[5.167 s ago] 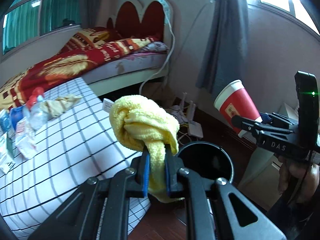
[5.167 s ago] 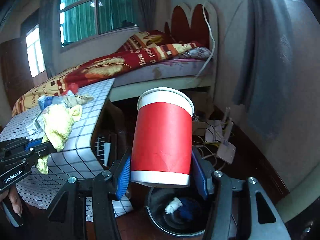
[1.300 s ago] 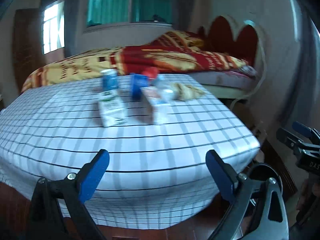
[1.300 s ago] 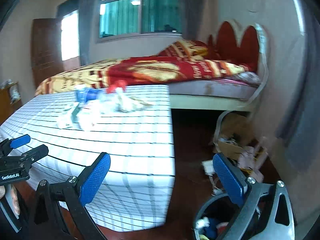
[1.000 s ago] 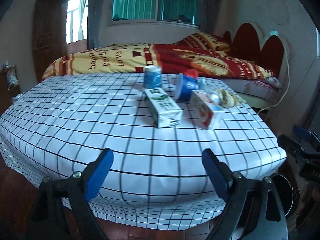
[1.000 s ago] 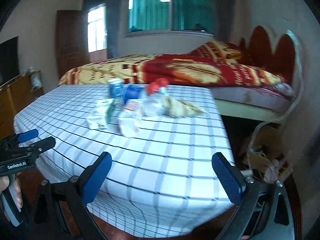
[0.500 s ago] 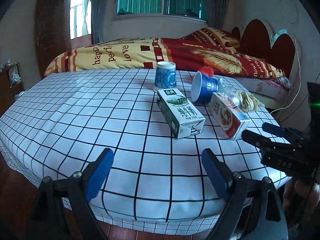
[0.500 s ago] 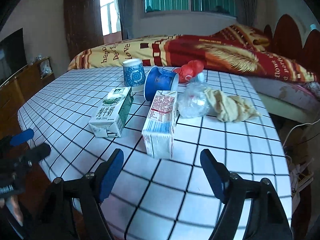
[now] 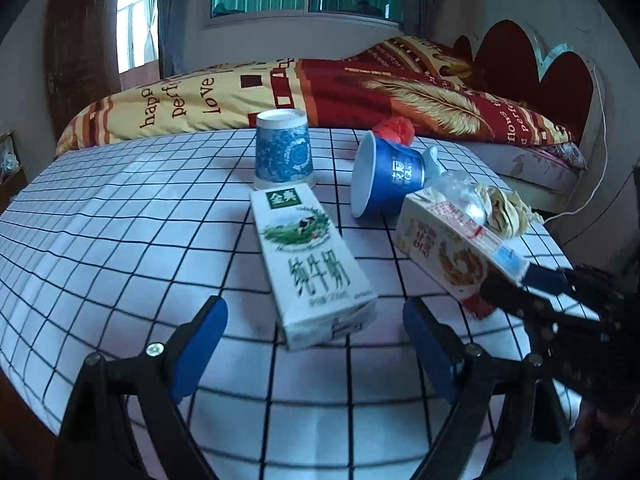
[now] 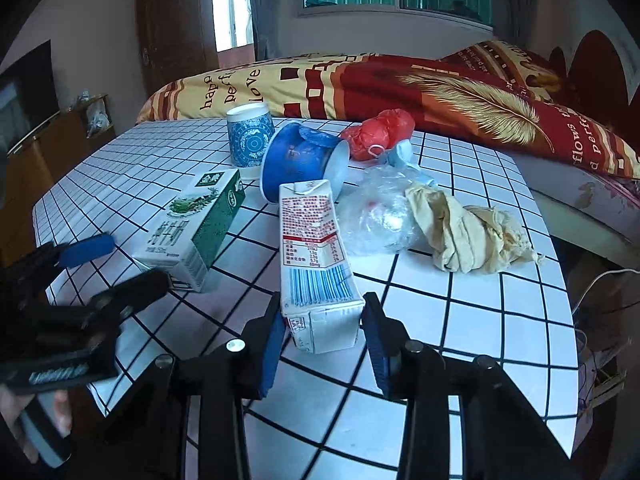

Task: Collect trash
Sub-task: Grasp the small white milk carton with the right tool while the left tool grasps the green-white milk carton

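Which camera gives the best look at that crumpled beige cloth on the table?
The right wrist view: the beige cloth lies whole and unobstructed beside the clear plastic bag. In the left wrist view, only part of the cloth shows, small, behind the red-and-white carton.

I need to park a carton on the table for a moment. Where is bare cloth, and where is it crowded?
Bare: the checked tablecloth left of the green milk carton. Crowded: the patterned cup, tipped blue cup, red-print carton, clear plastic bag and beige rag.
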Demonstrator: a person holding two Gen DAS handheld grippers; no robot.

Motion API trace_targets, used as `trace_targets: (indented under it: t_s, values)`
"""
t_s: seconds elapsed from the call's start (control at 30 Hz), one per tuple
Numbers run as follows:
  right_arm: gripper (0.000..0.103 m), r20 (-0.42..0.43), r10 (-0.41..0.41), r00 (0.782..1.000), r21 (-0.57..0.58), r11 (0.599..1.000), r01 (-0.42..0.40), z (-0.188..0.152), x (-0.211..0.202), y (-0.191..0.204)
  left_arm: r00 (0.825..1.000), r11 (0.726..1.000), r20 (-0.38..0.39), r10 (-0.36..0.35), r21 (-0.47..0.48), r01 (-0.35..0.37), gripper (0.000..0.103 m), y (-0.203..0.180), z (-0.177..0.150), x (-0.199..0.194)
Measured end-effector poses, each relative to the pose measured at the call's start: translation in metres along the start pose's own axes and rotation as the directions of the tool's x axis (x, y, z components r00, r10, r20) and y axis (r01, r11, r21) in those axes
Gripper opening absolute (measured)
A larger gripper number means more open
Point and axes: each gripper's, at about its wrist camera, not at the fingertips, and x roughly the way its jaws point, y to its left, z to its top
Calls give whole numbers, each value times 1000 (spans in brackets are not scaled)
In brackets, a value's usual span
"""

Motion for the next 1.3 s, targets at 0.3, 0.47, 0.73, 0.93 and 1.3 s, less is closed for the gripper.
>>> trace_targets:
  t_s: [0.3,0.47,0.73,0.93,1.3]
  values:
    - [41,-16,48,999,-11,999,-48,5,15,-2,995,998,-97,-29,-56,24,67,7,8,33]
    - [40,-32,13,999,47,999,-12,5,17,4,997,1000,-69,-26,2,26,63,9,-6,11]
    - [36,20,-15,1000,49,999,14,-1,1,28,999,998,-5,-51,31,51,57,16,-15,-27]
    - [36,63,-38,997,35,999,36,-11,-34,30,995,995,36,-90,49,88,56,10,-18,-46]
    - [36,116,-140,983,44,990,136,-38,-111,0,974,978,115,-193,106,182,56,-27,-25,-94]
